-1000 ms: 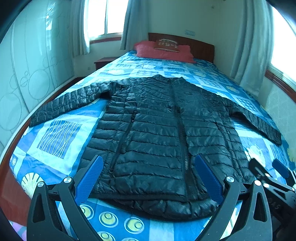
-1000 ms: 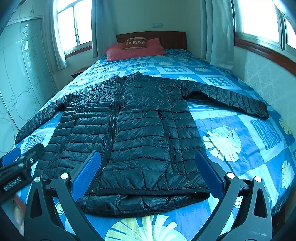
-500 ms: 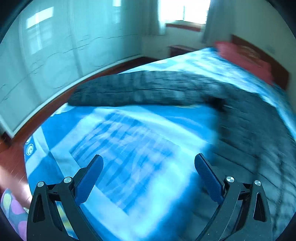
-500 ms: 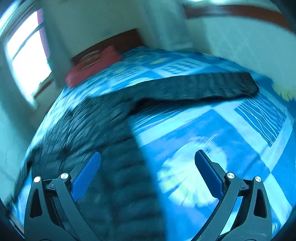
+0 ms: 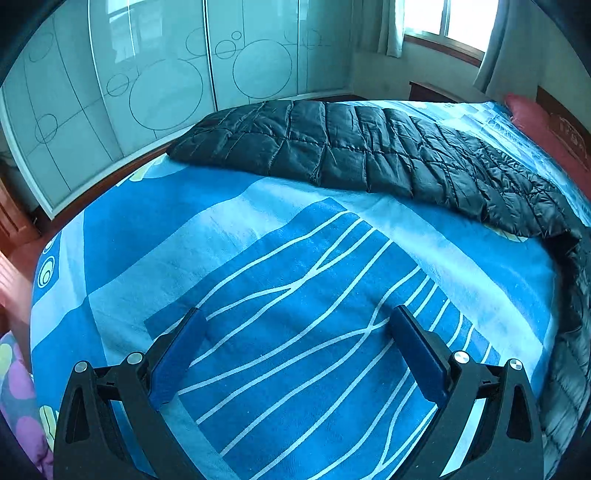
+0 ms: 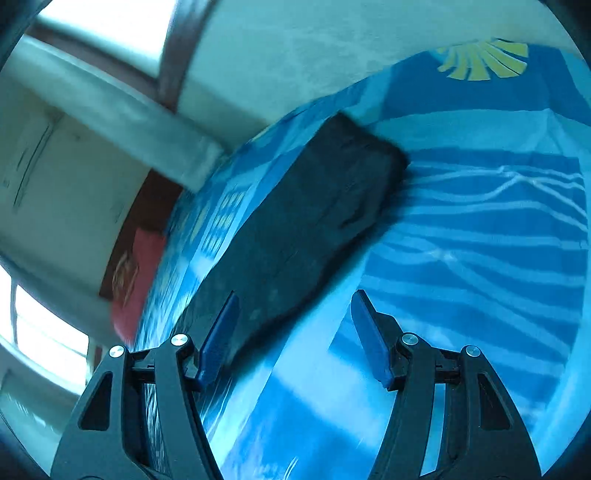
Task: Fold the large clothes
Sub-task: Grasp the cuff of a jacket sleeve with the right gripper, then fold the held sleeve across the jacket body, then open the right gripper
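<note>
The left gripper (image 5: 295,354) is hovering low over the bed (image 5: 258,236), its blue fingers (image 5: 177,358) standing wide apart with nothing between them, only the blue bedspread with its white wavy lines showing in the gap. Beyond it, well apart from the fingertips, the left sleeve (image 5: 332,155) of the black quilted jacket is lying flat across the bed, its cuff pointing toward the frosted wardrobe doors (image 5: 147,81) and the rest running off to the right, where the jacket body (image 5: 569,295) is bunching along the picture's edge. A red pillow (image 5: 535,122) and a curtained window (image 5: 443,26) are showing farther back. In the right wrist view, tilted and blurred, the right gripper (image 6: 293,332) is also standing open and holding nothing. The right sleeve (image 6: 314,229) is stretching away from just beside its left finger, whose tip is overlapping the dark fabric in the picture; contact cannot be judged. The sleeve's cuff is lying farther out on the striped bedspread.
</note>
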A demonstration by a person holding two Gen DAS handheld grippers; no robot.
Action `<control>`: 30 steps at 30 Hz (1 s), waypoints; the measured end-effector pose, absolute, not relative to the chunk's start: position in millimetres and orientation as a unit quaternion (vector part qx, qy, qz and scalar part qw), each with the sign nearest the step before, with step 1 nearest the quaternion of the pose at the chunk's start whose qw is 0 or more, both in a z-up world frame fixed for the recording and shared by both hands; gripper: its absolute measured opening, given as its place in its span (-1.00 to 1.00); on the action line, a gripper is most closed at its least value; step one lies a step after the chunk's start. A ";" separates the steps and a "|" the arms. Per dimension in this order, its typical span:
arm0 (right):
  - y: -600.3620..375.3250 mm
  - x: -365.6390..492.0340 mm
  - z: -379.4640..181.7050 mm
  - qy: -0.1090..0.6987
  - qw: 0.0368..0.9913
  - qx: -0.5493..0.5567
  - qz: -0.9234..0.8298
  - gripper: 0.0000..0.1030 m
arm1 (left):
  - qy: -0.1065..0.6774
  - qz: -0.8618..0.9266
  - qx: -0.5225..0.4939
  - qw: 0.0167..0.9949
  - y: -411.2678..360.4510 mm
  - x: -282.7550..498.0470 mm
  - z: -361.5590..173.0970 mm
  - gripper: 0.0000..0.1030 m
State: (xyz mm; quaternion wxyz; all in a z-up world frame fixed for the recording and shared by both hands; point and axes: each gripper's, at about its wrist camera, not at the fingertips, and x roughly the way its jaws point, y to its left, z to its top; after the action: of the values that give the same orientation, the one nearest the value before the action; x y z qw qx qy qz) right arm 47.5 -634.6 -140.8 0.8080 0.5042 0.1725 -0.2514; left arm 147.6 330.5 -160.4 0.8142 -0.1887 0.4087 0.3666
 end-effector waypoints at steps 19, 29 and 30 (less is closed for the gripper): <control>-685.9 82.2 -157.4 0.143 0.818 0.478 -0.287 -0.56 | 0.407 0.372 -0.180 0.815 323.9 151.4 -165.0 0.93; -611.3 117.2 -73.3 0.129 0.895 0.358 -0.232 -0.89 | 0.403 0.373 -0.181 0.816 323.7 150.0 -165.3 0.93; -586.2 128.9 -57.2 0.130 0.911 0.330 -0.212 -0.90 | 0.402 0.373 -0.181 0.816 323.8 150.2 -165.4 0.93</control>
State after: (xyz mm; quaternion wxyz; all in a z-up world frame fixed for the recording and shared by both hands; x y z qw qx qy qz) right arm 128.9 -586.2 -57.2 0.9108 0.3298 0.1298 -0.2117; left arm 150.2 323.8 -165.4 0.8161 -0.1806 0.4024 0.3734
